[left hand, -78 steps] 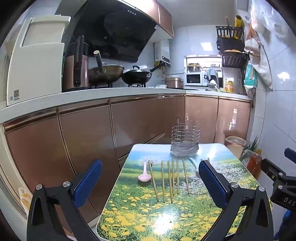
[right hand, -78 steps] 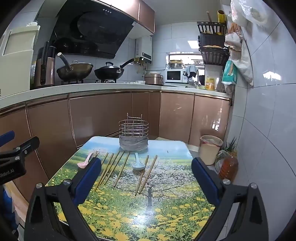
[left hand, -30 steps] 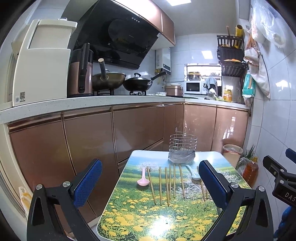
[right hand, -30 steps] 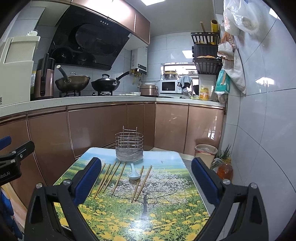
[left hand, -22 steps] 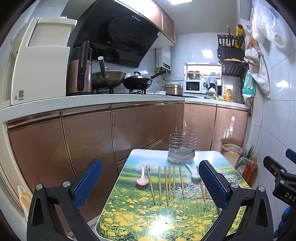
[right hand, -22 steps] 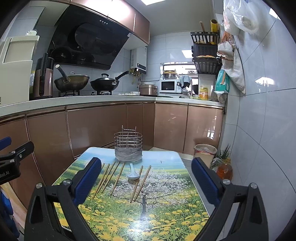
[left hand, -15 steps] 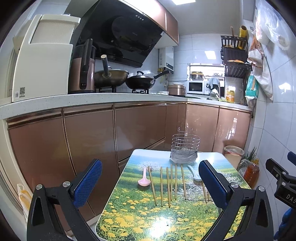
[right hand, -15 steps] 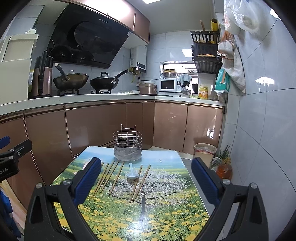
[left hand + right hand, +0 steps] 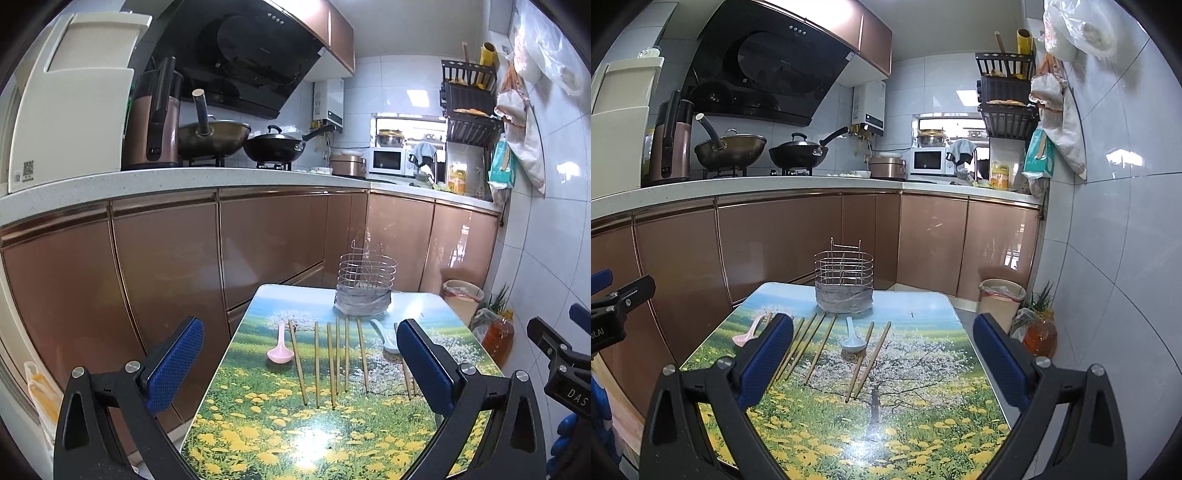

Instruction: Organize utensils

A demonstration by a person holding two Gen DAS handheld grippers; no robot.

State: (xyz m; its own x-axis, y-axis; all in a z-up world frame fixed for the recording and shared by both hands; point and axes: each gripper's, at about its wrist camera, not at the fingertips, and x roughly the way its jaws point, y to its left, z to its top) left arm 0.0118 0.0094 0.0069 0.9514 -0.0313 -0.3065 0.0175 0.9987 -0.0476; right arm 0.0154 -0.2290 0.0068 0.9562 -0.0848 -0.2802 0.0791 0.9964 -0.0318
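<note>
A wire utensil holder (image 9: pixel 365 284) (image 9: pixel 844 281) stands at the far end of the flower-print table (image 9: pixel 280 435) (image 9: pixel 916 417). Several wooden chopsticks (image 9: pixel 332 362) (image 9: pixel 816 343) lie side by side in front of it. A pink spoon (image 9: pixel 280 350) (image 9: pixel 748 334) lies at their left and a pale blue spoon (image 9: pixel 384 336) (image 9: pixel 852 338) at their right, with two more chopsticks (image 9: pixel 871 354) beyond it. My left gripper (image 9: pixel 299 363) and right gripper (image 9: pixel 886 358) are both open and empty, held above the near end of the table.
Copper-coloured kitchen cabinets (image 9: pixel 166 280) run along the left and back under a white counter with pots. A bin (image 9: pixel 1001 295) and an oil bottle (image 9: pixel 1038 336) stand on the floor to the right of the table by the tiled wall.
Both views shifted slightly: the grippers rose and tilted up, then dipped a little back toward the table. Both stay open; the utensils have not moved.
</note>
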